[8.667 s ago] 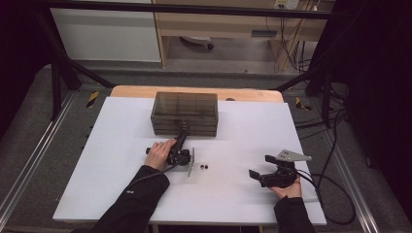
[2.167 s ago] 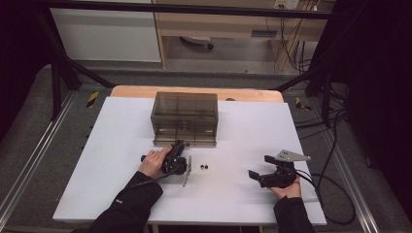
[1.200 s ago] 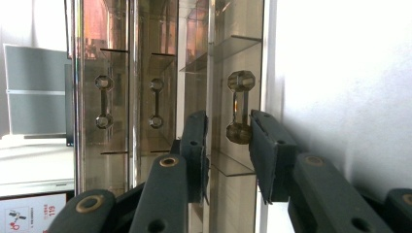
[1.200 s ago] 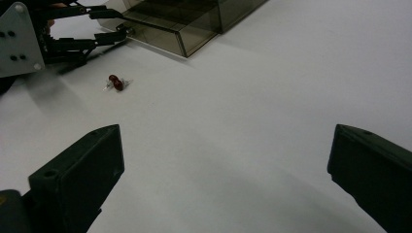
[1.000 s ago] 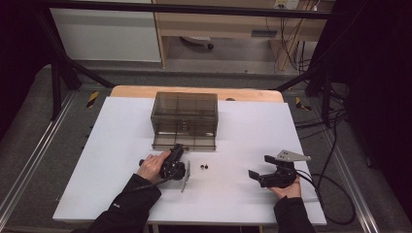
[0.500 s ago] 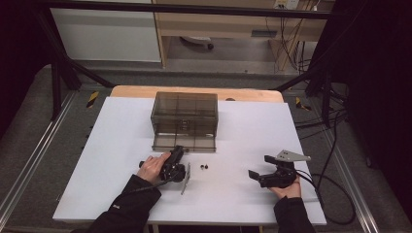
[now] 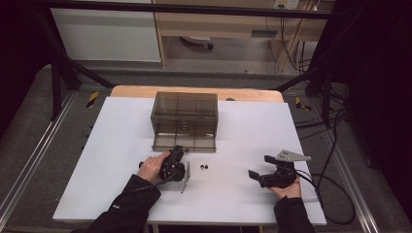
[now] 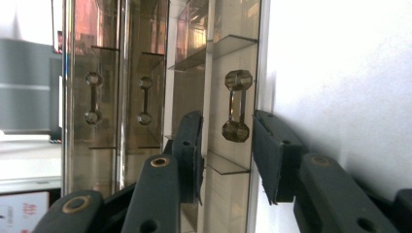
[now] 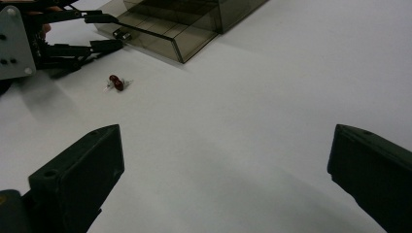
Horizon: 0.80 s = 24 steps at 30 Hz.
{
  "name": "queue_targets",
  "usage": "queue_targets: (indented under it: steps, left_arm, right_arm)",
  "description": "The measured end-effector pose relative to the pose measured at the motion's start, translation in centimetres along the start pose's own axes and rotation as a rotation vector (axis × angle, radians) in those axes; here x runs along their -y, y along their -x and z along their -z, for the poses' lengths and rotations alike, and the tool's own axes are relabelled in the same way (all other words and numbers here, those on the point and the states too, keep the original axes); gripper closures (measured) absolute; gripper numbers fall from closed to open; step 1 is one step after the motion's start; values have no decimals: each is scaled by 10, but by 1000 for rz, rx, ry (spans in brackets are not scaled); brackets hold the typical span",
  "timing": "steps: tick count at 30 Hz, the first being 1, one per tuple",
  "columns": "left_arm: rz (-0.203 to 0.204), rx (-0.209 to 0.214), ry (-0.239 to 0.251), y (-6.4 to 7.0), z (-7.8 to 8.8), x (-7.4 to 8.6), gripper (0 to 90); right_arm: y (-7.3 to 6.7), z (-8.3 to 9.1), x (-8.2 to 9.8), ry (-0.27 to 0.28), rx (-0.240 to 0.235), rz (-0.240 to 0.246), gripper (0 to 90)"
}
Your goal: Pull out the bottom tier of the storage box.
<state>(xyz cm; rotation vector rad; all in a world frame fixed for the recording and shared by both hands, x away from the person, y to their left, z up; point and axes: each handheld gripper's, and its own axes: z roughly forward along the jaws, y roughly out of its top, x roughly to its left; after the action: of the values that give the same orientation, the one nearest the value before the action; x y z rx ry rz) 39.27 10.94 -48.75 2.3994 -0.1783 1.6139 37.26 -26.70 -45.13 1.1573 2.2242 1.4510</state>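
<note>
Flanking the drawer handle [image 8: 237,106] at frame centre, the left gripper [image 8: 226,158] has its fingers apart, handle lying lengthwise between them; right gripper [image 9: 223,179] open, idle, farther off.

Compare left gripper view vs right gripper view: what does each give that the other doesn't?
Left gripper view alone: a close look at the drawer handle between the left claw's open jaws, not yet clamped, plus two more handles on neighbouring drawers.

Right gripper view alone: the small dark red item lying on the white table, the right claw wide open over bare surface, and one drawer pulled out.

Both: the smoky transparent drawer cabinet and the left claw at its front.
</note>
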Motion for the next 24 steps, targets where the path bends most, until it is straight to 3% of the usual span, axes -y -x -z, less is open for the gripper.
queue_targets:
  steps: [1, 2, 3, 5, 7, 8, 9, 10, 11, 12, 13, 14, 16, 19, 21, 22, 23, 24]
  left_arm:
    - [25, 15, -2, -2, 1, 1, 627]
    - [25, 15, -2, -2, 1, 1, 615]
    - [62, 30, -2, -6, 2, 2, 595]
    - [71, 37, -5, -7, 3, 2, 563]
    - [120, 57, -3, -11, 5, 4, 535]
    - [120, 57, -3, -11, 5, 4, 520]
    - [159, 72, 1, -14, 5, 5, 500]
    - [159, 72, 1, -14, 5, 5, 490]
    - [196, 88, 1, -17, 7, 6, 474]
    - [196, 88, 1, -17, 7, 6, 457]
    - [231, 100, 3, -19, 8, 8, 439]
    - [231, 100, 3, -19, 8, 8, 423]
    - [290, 120, 5, -22, 9, 10, 397]
    - [326, 129, 1, -23, 10, 11, 352]
    - [383, 143, 1, -26, 12, 12, 330]
    - [383, 143, 1, -26, 12, 12, 320]
    - [428, 155, -4, -29, 14, 14, 311]
    - [446, 159, -7, -30, 15, 15, 304]
  right_arm:
    - [0, 0, 0, 0, 0, 0, 6]
    - [0, 0, 0, 0, 0, 0, 6]
    - [0, 0, 0, 0, 0, 0, 6]
    - [0, 0, 0, 0, 0, 1, 5]
    - [0, 0, 0, -1, 0, 0, 6]
    - [0, 0, 0, -1, 0, 0, 6]
    - [0, 0, 0, -1, 1, 0, 6]
    - [0, 0, 0, -1, 1, 0, 6]
    - [0, 0, 0, -1, 0, 0, 6]
    - [0, 0, 0, -1, 0, 0, 6]
    - [0, 0, 0, -1, 0, -1, 6]
    - [0, 0, 0, -1, 0, -1, 6]
    - [0, 0, 0, -1, -1, -1, 6]
    - [0, 0, 0, -1, 0, -1, 6]
    - [0, 0, 0, -1, -1, -1, 6]
    - [0, 0, 0, -1, -1, -1, 6]
    - [0, 0, 0, -1, -1, -1, 6]
    - [0, 0, 0, -1, -1, -2, 6]
